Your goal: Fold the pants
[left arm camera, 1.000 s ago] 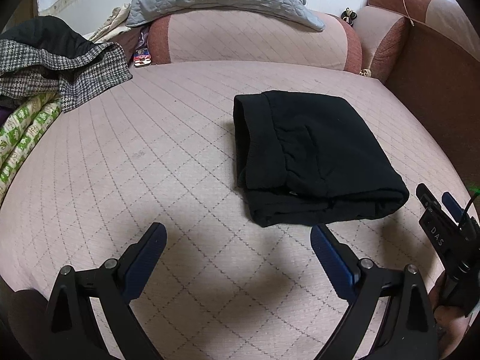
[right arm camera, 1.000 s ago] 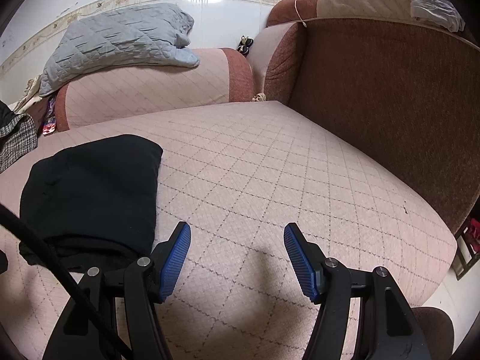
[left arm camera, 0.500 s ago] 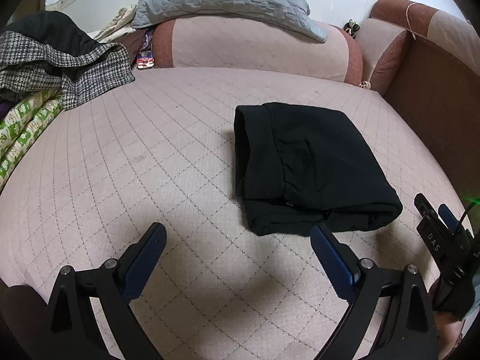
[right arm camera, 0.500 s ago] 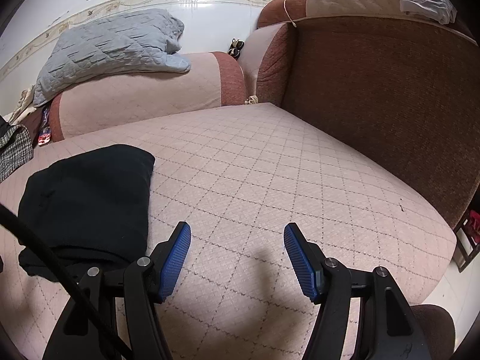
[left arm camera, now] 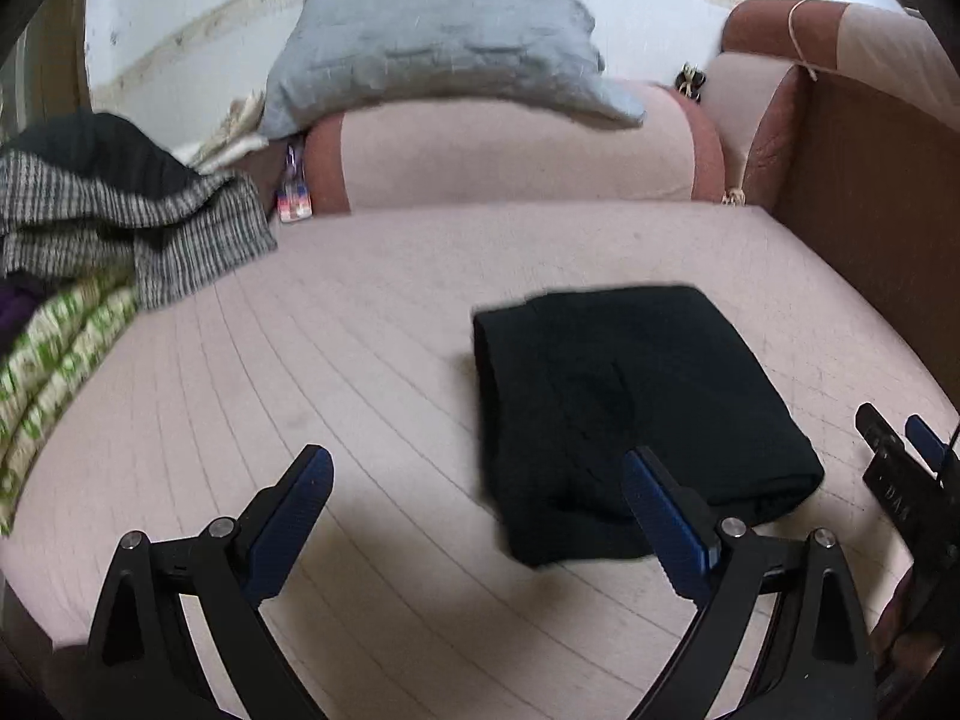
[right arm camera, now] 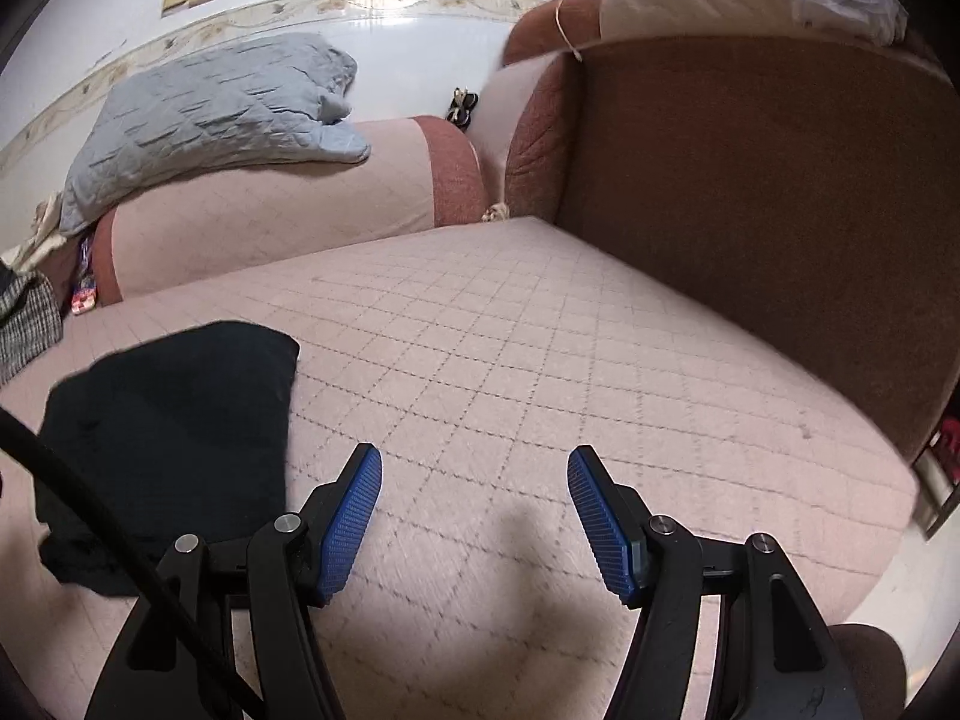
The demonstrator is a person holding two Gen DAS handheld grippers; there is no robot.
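Note:
The black pants (left arm camera: 630, 408) lie folded into a compact rectangle on the pink quilted sofa seat (left arm camera: 360, 360), right of centre in the left wrist view. They also show at the left of the right wrist view (right arm camera: 168, 414). My left gripper (left arm camera: 474, 480) is open and empty, held above the seat just in front of the pants. My right gripper (right arm camera: 474, 480) is open and empty over bare seat to the right of the pants. It shows at the right edge of the left wrist view (left arm camera: 900, 462).
A grey quilted blanket (left arm camera: 438, 54) lies on the sofa back. A pile of clothes with a checked garment (left arm camera: 120, 228) and green patterned fabric (left arm camera: 54, 354) sits at the left. The brown armrest (right arm camera: 750, 228) rises at the right.
Both grippers have pulled back and tilted up, away from the folded pants. The pants have stayed still. Both grippers stay open.

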